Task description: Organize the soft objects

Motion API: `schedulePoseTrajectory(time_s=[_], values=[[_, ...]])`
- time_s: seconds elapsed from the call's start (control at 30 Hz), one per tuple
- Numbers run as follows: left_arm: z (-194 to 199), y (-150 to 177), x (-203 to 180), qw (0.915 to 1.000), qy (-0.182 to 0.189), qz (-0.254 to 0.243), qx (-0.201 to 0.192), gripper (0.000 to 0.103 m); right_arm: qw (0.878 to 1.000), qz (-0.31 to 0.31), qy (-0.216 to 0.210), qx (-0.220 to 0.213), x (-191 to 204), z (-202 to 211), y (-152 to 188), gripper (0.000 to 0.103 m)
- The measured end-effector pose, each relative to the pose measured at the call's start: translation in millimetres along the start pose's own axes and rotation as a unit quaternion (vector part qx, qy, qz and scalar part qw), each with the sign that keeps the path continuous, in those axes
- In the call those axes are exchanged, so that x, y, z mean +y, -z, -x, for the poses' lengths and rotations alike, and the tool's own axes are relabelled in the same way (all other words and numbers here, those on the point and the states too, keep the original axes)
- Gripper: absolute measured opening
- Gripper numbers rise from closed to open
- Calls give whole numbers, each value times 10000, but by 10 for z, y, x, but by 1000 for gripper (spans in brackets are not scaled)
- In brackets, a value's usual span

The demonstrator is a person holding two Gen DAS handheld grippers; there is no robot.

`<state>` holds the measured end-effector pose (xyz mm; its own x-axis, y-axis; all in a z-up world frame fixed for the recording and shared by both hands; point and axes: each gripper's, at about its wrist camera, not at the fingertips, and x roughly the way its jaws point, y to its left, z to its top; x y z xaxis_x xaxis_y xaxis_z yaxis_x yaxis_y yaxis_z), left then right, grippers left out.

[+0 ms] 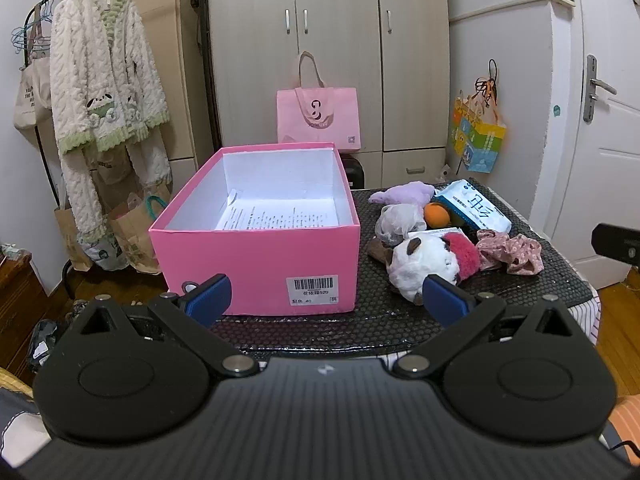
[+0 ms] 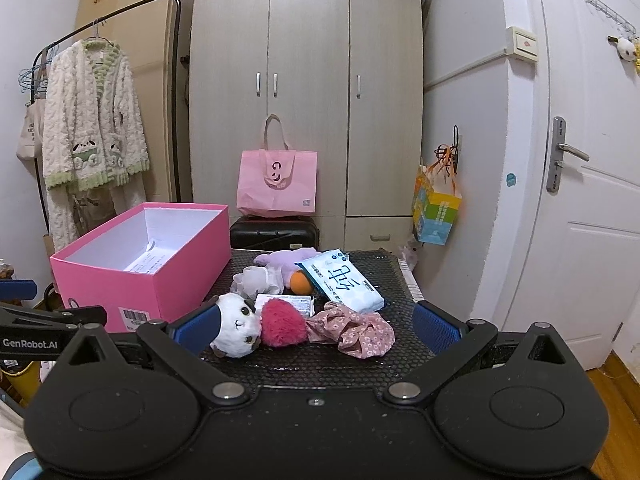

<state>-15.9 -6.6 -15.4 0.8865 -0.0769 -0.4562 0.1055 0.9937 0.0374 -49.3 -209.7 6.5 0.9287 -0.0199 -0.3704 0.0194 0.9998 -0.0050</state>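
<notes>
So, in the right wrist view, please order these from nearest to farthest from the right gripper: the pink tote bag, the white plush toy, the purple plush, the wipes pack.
From the right gripper:
1. White plush toy, front of the mat, by the left finger.
2. Wipes pack, mid-mat, slightly right.
3. Purple plush, at the mat's back edge.
4. Pink tote bag, off the table, against the wardrobe.

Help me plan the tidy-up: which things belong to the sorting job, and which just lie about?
Job: pink box, white plush, purple plush, floral scrunchie, red pompom.
Lying about: tissue pack, pink tote bag, robe, black suitcase.
</notes>
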Motion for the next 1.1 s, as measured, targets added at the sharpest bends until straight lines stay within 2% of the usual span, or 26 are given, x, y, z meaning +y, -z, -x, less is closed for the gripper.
schedulePoseTrajectory(time_s=[1.1], values=[[-20,2,1,10000,-38,-61,-3,103,9999,96,75,-49,-51,10,9,103]])
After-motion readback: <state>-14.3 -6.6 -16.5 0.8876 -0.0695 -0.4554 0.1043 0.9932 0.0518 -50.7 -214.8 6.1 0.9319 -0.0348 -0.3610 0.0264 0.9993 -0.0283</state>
